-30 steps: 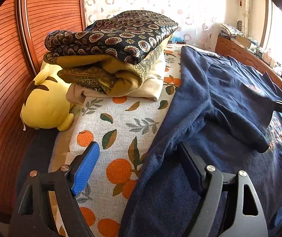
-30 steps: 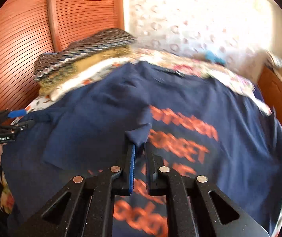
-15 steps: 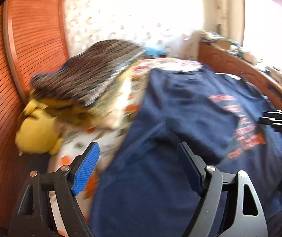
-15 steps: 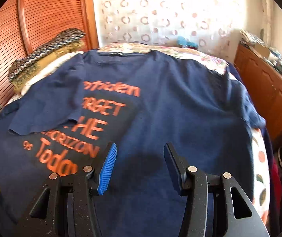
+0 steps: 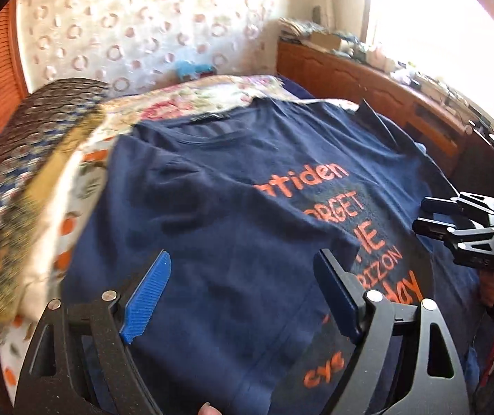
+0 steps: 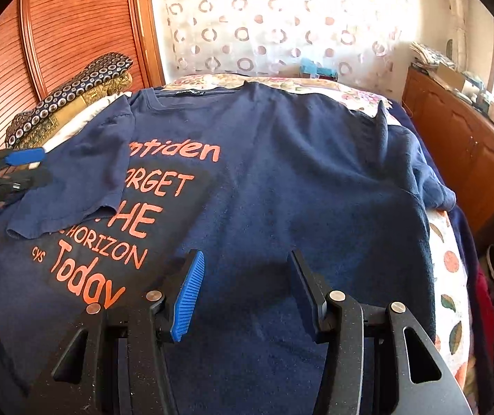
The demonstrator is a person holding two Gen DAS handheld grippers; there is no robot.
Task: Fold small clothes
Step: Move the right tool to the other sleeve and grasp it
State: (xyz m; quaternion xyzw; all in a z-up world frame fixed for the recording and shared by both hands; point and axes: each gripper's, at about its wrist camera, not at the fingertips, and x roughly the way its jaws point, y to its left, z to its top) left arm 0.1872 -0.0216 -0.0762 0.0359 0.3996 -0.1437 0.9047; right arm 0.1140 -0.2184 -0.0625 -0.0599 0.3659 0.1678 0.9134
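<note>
- Left gripper (image 5: pixel 243 294): lower centre of the left wrist view, jaws set wide and opening further, nothing between them; hung above the folded-in part of the shirt. Also seen at the left edge of the right wrist view (image 6: pixel 27 166).
- Right gripper (image 6: pixel 245 287): lower centre of the right wrist view, jaws apart with a clear gap, empty; hung over the plain blue front of the shirt. Also seen at the right edge of the left wrist view (image 5: pixel 430 216), jaws parted.
- Navy T-shirt (image 6: pixel 281 190): lay spread front-up across the bed, collar toward the top of the frame, orange lettering left of centre. One sleeve (image 6: pixel 84 180) was folded inward over the start of the lettering; the other sleeve (image 6: pixel 423 176) lay out toward the right edge.
- Bed cover (image 6: pixel 451 263): white with an orange fruit and leaf print, showing at the right beside the shirt.
- Folded patterned blankets (image 6: pixel 70 103): stacked at upper left, just beside the shirt's shoulder.
- Wooden cabinet (image 6: pixel 461 152): along the right edge.
</note>
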